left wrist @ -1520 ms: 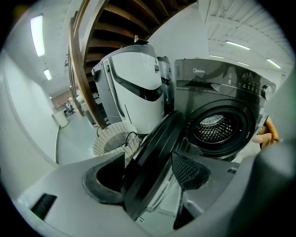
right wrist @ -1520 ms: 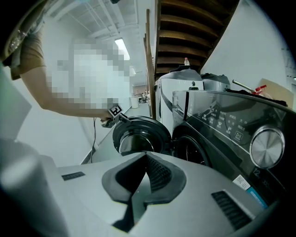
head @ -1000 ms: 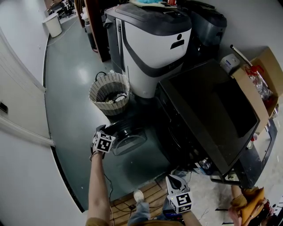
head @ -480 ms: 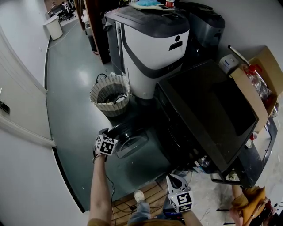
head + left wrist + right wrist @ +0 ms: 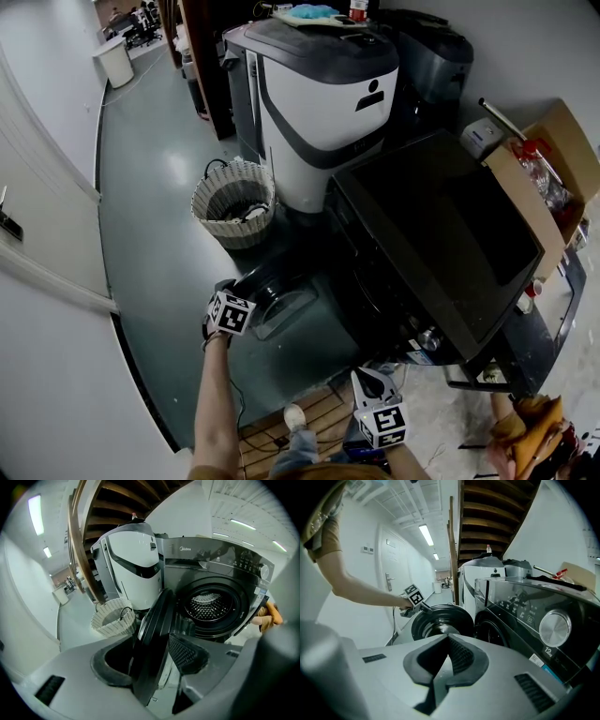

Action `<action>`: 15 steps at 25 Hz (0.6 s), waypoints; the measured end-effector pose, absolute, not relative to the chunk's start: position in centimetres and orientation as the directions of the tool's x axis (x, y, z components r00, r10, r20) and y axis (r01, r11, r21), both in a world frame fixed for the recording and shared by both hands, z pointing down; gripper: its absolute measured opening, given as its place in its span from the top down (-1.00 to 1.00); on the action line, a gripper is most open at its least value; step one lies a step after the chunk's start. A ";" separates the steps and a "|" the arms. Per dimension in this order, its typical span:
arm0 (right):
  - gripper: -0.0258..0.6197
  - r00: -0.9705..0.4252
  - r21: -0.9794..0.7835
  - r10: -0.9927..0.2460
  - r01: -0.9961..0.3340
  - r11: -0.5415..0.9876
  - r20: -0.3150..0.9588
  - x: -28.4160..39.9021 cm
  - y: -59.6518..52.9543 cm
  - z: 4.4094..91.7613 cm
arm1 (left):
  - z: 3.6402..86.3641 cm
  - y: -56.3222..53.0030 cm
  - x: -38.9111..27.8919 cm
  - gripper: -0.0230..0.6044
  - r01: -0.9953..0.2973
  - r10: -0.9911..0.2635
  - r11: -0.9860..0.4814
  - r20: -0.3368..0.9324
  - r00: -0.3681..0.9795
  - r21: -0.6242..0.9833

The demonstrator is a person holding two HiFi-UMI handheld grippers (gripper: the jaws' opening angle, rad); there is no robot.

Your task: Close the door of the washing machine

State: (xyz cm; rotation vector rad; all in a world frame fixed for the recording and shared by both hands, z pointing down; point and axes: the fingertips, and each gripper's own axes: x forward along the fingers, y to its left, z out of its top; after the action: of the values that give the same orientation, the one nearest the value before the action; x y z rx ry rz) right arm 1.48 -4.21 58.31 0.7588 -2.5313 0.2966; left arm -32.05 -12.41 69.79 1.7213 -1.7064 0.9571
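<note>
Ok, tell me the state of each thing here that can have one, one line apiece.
Round dark washing machine door, open, swung outward.
Perforated metal drum, exposed, looks empty.
Left gripper, jaws apart, just been closing, door edge between them, not clamped.
Right gripper, jaws together, nothing held.
Woven white basket, upright on the floor.
Brown cardboard box, flaps open.

Seen from above: washing machine (image 5: 441, 244) at right, its door (image 5: 277, 295) swung open leftward over the floor (image 5: 150, 187). A basket (image 5: 232, 202) stands behind the door, a tall appliance (image 5: 319, 94) behind the basket, and a cardboard box (image 5: 548, 178) right of the machine.
</note>
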 end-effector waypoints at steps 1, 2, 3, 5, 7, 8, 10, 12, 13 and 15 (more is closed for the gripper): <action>0.88 -0.732 -0.066 -0.462 -0.564 0.823 0.500 1.5 -4.2 58.2 | 69.8 -12.3 -31.9 0.10 -0.992 -0.617 -0.064 0.786 -0.047 -0.110; 0.88 -0.732 -0.065 -0.464 -0.565 0.823 0.499 1.5 -4.2 58.1 | 69.8 -12.2 -31.6 0.11 -0.992 -0.616 -0.068 0.787 -0.044 -0.108; 0.88 -0.732 -0.063 -0.465 -0.566 0.822 0.498 1.6 -4.2 58.1 | 69.7 -12.1 -31.3 0.12 -0.992 -0.613 -0.072 0.789 -0.040 -0.106; 0.88 -0.732 -0.061 -0.467 -0.566 0.822 0.497 1.8 -4.2 58.0 | 69.7 -11.9 -30.7 0.13 -0.992 -0.608 -0.078 0.793 -0.032 -0.100; 0.88 -0.732 -0.059 -0.467 -0.565 0.823 0.496 2.0 -4.2 57.8 | 69.7 -11.7 -30.2 0.14 -0.992 -0.605 -0.078 0.796 -0.029 -0.095; 0.88 -0.734 -0.061 -0.466 -0.564 0.823 0.494 2.0 -4.1 57.8 | 69.7 -11.5 -29.9 0.15 -0.993 -0.604 -0.077 0.796 -0.028 -0.093; 0.88 -0.737 -0.066 -0.464 -0.563 0.824 0.492 2.1 -3.8 57.8 | 69.6 -11.2 -29.4 0.16 -0.993 -0.603 -0.075 0.797 -0.028 -0.093; 0.88 -0.737 -0.069 -0.465 -0.565 0.822 0.491 2.4 -3.6 57.8 | 69.6 -10.8 -28.9 0.18 -0.993 -0.601 -0.076 0.799 -0.027 -0.091; 0.88 -0.735 -0.069 -0.468 -0.568 0.820 0.490 2.6 -3.5 57.8 | 69.5 -10.7 -28.5 0.18 -0.993 -0.600 -0.076 0.800 -0.025 -0.088; 0.88 -0.733 -0.067 -0.474 -0.573 0.817 0.488 3.1 -3.5 57.6 | 69.5 -10.5 -27.9 0.19 -0.994 -0.598 -0.076 0.801 -0.019 -0.080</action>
State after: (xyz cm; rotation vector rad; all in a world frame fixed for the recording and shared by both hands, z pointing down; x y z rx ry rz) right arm 3.07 -3.52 57.63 0.7783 -2.5423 0.2943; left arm -27.90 -10.53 69.55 1.7225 -1.6626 0.9501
